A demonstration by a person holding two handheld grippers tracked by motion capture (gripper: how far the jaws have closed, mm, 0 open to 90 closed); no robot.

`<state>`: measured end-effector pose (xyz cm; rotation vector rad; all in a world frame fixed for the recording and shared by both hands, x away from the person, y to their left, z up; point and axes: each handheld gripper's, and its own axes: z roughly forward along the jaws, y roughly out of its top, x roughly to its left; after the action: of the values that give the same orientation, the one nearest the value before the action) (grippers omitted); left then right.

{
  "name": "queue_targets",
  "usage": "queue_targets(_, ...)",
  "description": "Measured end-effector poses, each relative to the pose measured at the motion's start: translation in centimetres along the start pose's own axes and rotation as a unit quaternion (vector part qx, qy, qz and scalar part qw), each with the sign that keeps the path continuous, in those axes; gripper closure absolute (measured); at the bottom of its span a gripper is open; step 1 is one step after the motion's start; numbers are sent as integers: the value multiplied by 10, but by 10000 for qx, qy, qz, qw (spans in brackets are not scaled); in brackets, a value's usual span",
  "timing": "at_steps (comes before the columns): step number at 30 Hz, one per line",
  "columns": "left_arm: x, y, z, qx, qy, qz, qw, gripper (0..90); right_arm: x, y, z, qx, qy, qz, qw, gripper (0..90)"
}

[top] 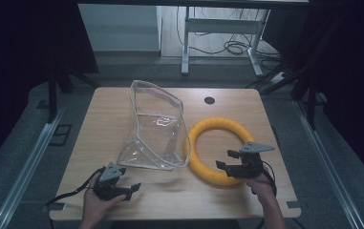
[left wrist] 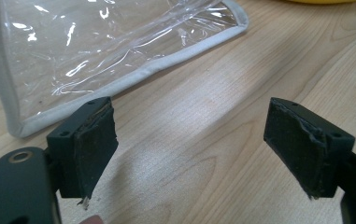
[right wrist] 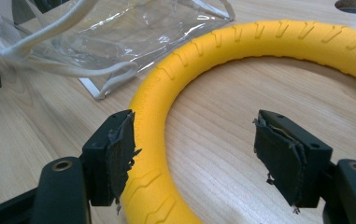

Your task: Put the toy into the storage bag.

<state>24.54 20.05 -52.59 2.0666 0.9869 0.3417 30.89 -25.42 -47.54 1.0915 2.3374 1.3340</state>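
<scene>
A yellow foam ring (top: 216,149) lies flat on the wooden table (top: 122,107), right of centre. A clear plastic bag with white piping (top: 155,126) stands open just left of it, touching the ring's left side. My right gripper (top: 227,160) is open over the ring's near rim; in the right gripper view the ring (right wrist: 241,51) runs beside the left pad (right wrist: 119,154), with bare wood between the jaws (right wrist: 192,154). My left gripper (top: 132,187) is open near the table's front left, short of the bag. The bag's corner (left wrist: 73,60) lies ahead of its jaws (left wrist: 189,149).
A round cable hole (top: 209,100) sits near the table's far edge. Beyond the table stand a white desk frame (top: 220,28) and loose cables on the floor. Dark curtains hang on both sides. Bare wood stretches between the two hands.
</scene>
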Motion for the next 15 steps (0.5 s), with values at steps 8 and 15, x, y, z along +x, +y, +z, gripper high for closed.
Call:
queue_targets(8, -2, 0, 2, 72, 22, 51, 10000, 170, 2, 0, -2, -112, 111, -73, 9998, 300)
queue_targets(15, -5, 0, 5, 151, 5, 139, 9998, 170, 0, 0, -2, -223, 197, 5, 9996, 298)
